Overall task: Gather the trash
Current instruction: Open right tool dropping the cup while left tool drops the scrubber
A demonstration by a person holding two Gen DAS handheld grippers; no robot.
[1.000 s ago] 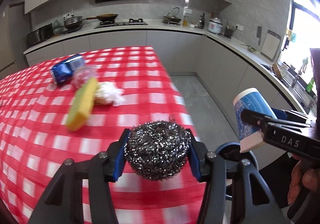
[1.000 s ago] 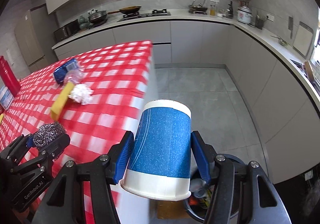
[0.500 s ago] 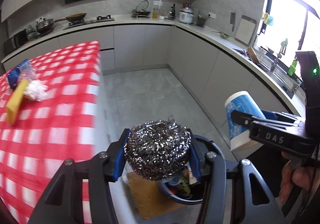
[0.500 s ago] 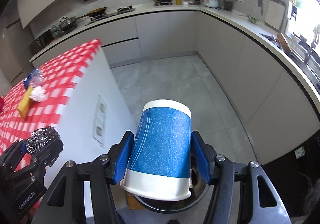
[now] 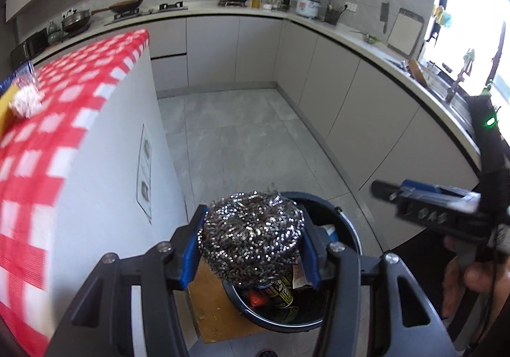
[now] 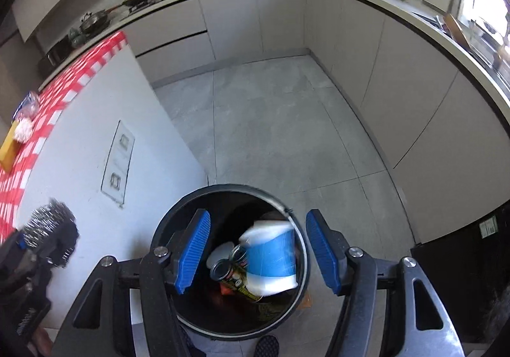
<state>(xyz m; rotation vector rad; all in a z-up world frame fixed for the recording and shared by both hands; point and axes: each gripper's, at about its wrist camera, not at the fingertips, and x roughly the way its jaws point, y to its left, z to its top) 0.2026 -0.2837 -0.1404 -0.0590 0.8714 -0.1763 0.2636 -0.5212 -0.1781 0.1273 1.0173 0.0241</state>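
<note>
My left gripper is shut on a steel wool scouring ball, held just above the near rim of a dark round trash bin on the floor. The right gripper hangs straight over the bin with its jaws opening and nothing between the blue pads. The blue and white paper cup is loose inside the bin, blurred, among cans and wrappers. From the left wrist view the right gripper shows empty at the right, with a hand under it.
The island with the red checked cloth stands at the left, its white side panel next to the bin. A yellow sponge and a white tissue wad lie on the cloth. Grey floor tiles and counter cabinets surround the bin.
Both grippers swung from the table over to the bin and dropped lower. The right gripper opened and the cup fell into the bin. The left still holds the steel wool.
</note>
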